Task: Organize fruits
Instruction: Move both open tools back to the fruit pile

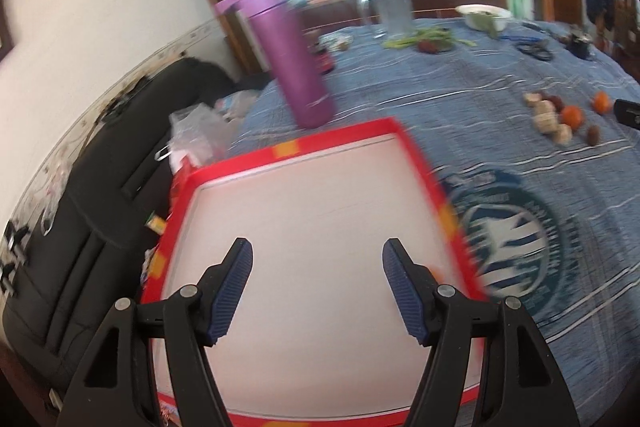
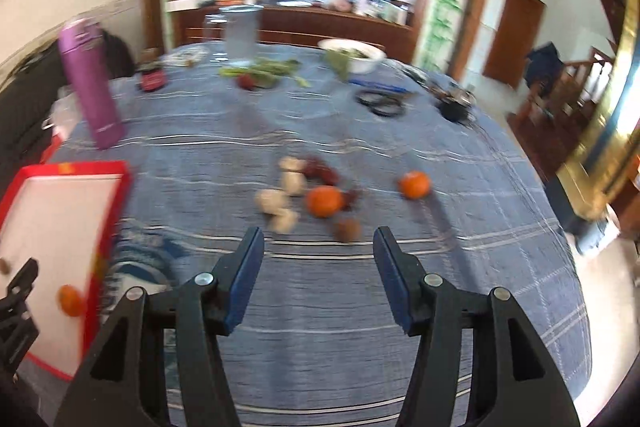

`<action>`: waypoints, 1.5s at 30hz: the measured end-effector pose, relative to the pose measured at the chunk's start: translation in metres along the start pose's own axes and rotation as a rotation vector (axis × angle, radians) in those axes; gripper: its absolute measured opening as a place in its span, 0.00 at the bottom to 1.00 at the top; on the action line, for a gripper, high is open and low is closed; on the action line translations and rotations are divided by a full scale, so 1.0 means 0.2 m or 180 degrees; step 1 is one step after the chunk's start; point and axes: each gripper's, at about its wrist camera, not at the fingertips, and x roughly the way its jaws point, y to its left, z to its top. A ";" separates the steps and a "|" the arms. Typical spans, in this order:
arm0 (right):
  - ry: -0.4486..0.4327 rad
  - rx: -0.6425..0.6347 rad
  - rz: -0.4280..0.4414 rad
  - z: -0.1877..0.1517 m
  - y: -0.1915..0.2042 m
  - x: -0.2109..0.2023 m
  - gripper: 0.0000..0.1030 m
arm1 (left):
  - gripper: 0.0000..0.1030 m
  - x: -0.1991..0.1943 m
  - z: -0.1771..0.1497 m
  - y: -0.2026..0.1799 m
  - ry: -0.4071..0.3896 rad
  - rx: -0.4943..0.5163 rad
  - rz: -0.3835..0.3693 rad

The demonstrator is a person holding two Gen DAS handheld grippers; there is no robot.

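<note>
**Fruit sorting station: both tools open, one orange in tray**

Left tool: jaws spread wide, nothing held. Positioned above the white floor of the shallow red-rimmed rectangular tray, blue ribbed pads facing each other across bare tray surface.

Right tool: jaws spread wide, nothing held. Positioned over the blue striped cloth covering the worktop, aimed toward the loose fruit group.

Tray location: left side of the worktop, near its edge. Contents per right wrist view: one small orange citrus fruit close to the tray's right rim, plus one small brownish item at the far left edge of the view, too blurred to identify.

Loose fruit on the cloth, well apart from the tray:
- Second orange citrus fruit, touching or just beside the cluster.
- Third orange citrus fruit, set apart to the right.
- Pale beige rounded pieces, grouped together.
- Dark red pieces, behind the pale ones.
- One brown round fruit, nearest the right tool.

Other items: tall purple metal bottle standing upright just beyond the tray's far edge; white bowl and green vegetables at the far side of the worktop. Both views motion-blurred.
</note>
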 end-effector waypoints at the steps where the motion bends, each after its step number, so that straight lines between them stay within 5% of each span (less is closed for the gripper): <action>1: 0.0017 0.0034 -0.0037 0.00 -0.04 0.01 0.57 | 0.66 -0.01 0.02 -0.04 -0.0011 0.0035 -0.0055; 9: 0.0116 0.0220 -0.0291 -0.01 -0.34 0.12 0.56 | 0.66 -0.03 0.20 -0.40 -0.0133 0.0366 -0.0362; 23: 0.0280 0.0421 -0.0430 -0.01 -0.65 0.34 0.56 | 0.66 0.04 0.39 -0.83 -0.0148 0.0795 -0.0566; 36: 0.0287 0.0360 -0.0385 0.00 -0.68 0.39 0.56 | 0.66 0.11 0.45 -0.93 -0.0065 0.0822 -0.0618; 45: 0.0443 0.0353 0.0229 0.05 -0.75 0.56 0.56 | 0.66 0.30 0.54 -0.78 0.0150 0.0598 -0.0515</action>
